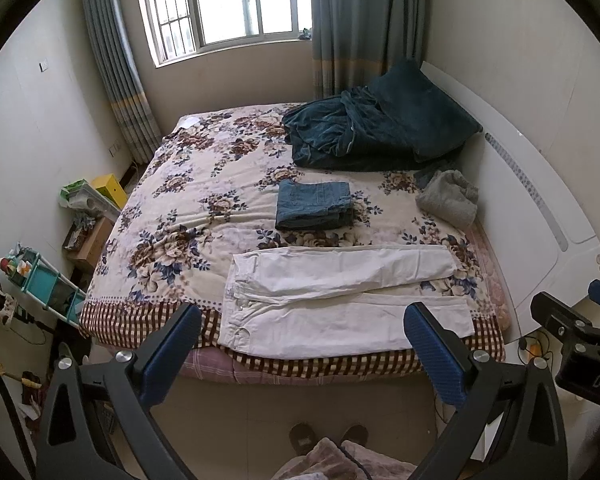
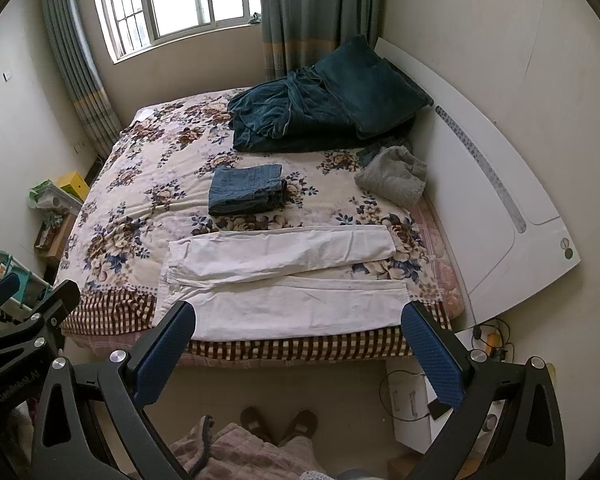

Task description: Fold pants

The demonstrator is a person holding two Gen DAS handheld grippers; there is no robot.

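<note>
White pants (image 1: pixel 340 296) lie flat on the bed (image 1: pixel 188 200), legs apart. Both tongs, left (image 1: pixel 304 344) and right (image 2: pixel 300 340), hover released; best grip waistband and hem together.

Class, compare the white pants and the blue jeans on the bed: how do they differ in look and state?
The white pants lie spread out at full length along the near edge of the bed; the blue jeans sit farther back, already folded into a compact stack. The white pants cover a long strip of the cover; the jeans cover a small patch. Neither is held by any tongs; both rest on the flowered cover.
</note>
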